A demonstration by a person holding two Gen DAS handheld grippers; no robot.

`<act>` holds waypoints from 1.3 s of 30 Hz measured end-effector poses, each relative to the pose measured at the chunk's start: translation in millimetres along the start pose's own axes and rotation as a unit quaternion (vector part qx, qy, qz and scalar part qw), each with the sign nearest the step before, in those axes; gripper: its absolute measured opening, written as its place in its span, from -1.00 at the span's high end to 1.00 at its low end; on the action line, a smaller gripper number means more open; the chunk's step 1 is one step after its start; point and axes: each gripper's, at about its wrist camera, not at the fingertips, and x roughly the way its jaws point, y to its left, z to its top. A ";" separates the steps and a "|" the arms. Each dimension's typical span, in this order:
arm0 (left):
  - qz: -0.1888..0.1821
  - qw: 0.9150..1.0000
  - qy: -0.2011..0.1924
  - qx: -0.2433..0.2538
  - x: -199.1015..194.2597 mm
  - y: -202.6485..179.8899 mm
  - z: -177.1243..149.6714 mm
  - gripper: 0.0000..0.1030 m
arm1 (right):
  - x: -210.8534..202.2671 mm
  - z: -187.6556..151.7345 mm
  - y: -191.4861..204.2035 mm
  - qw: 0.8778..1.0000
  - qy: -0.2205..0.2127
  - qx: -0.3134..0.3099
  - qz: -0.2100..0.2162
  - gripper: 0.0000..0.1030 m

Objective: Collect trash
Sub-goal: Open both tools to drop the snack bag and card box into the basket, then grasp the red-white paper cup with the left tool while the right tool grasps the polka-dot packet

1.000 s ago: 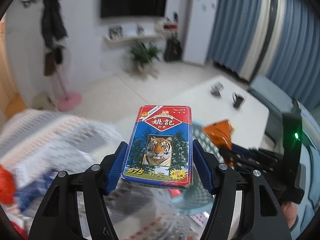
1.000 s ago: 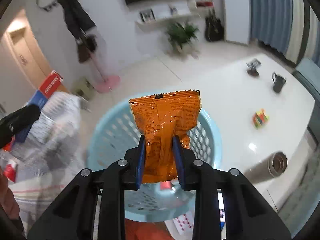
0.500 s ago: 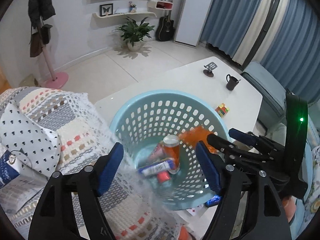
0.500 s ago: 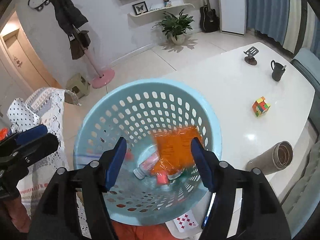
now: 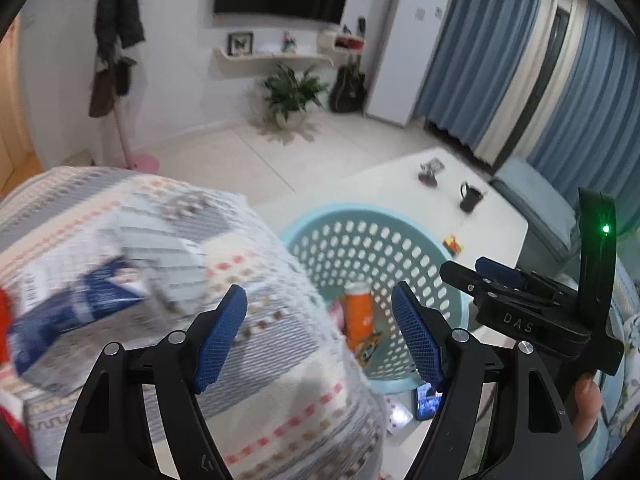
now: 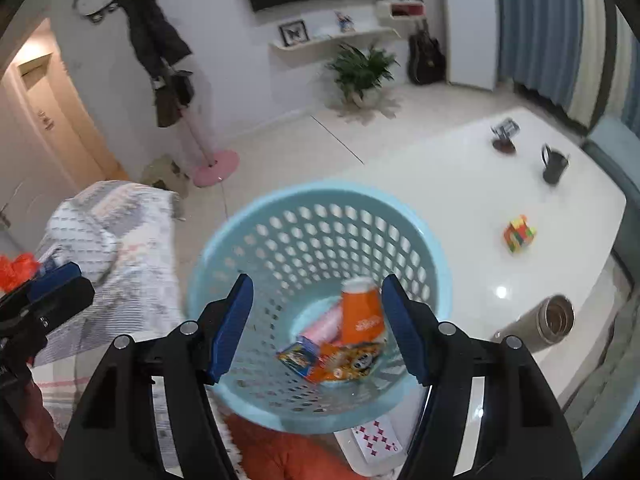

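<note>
A light blue perforated basket (image 6: 256, 236) stands on the white table; it also shows in the left wrist view (image 5: 452, 304). Inside lie an orange bottle (image 6: 362, 310), a pink bottle (image 6: 326, 322), the orange snack bag (image 6: 348, 360) and the blue tiger card box (image 6: 298, 356). My right gripper (image 6: 318, 328) is open and empty above the basket. My left gripper (image 5: 320, 340) is open and empty, over a patterned blanket (image 5: 160, 240) left of the basket. A blue and white carton (image 5: 76, 312) lies blurred on the blanket.
On the white table (image 6: 460, 168) stand a black mug (image 6: 554, 166), a colour cube (image 6: 519, 234), a metal flask (image 6: 548, 322) and a small stand (image 6: 505, 136). A playing card (image 6: 374, 438) and a phone (image 5: 428, 400) lie beside the basket. Something red-orange (image 6: 18, 266) lies at far left.
Both grippers opened: the card box and the orange snack bag dropped into the basket. The left gripper has since swung left over the blanket.
</note>
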 end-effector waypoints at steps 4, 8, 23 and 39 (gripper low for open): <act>0.014 0.999 -0.041 -0.018 -43.2 21.4 -3.4 -0.42 | -26.9 5.2 39.2 0.999 -0.029 -0.036 0.021 -0.23; 0.048 0.995 -0.086 -0.035 -98.0 50.8 -16.1 -0.42 | -50.8 5.3 80.0 0.995 -0.056 -0.070 0.044 -0.23; 0.162 0.971 -0.087 -0.155 -193.7 176.2 -95.1 -0.69 | -71.0 -25.2 214.5 0.980 -0.055 -0.147 0.122 -0.26; 0.190 0.966 0.006 -0.175 -130.9 217.9 -113.9 -0.41 | -54.4 -27.1 235.2 0.980 -0.040 -0.152 0.122 -0.26</act>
